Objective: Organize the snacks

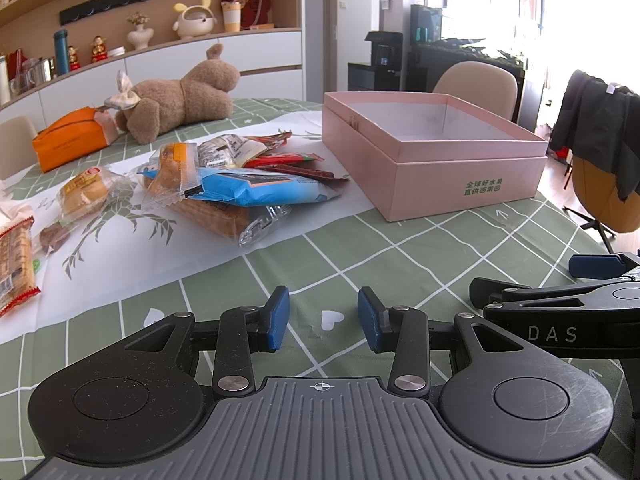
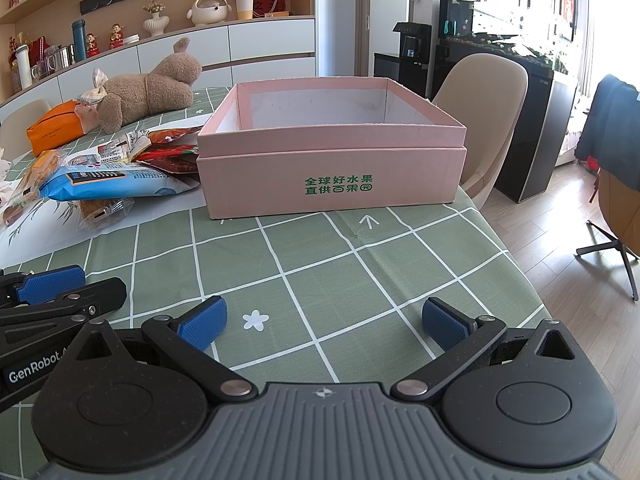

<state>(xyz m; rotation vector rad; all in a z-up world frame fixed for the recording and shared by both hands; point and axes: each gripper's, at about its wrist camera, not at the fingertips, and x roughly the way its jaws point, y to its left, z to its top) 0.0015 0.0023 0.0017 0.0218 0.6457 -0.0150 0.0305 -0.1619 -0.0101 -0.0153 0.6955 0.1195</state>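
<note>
A pile of wrapped snacks lies on a white sheet on the green checked tablecloth: a blue packet (image 1: pixel 256 190) on top, an orange-wrapped cake (image 1: pixel 174 168), red sachets (image 1: pixel 296 162) behind. An open pink box (image 1: pixel 432 152) stands to their right; it looks empty. My left gripper (image 1: pixel 323 318) is open and empty, low over the cloth in front of the pile. My right gripper (image 2: pixel 323 322) is wide open and empty, in front of the pink box (image 2: pixel 332 184). The blue packet also shows in the right wrist view (image 2: pixel 116 182).
A brown plush toy (image 1: pixel 180 96) and an orange pouch (image 1: pixel 70 138) lie at the back of the table. More wrapped snacks (image 1: pixel 16 256) lie at the far left. Beige chairs (image 2: pixel 488 120) stand behind and right of the table edge. The right gripper's body (image 1: pixel 560 308) is beside my left.
</note>
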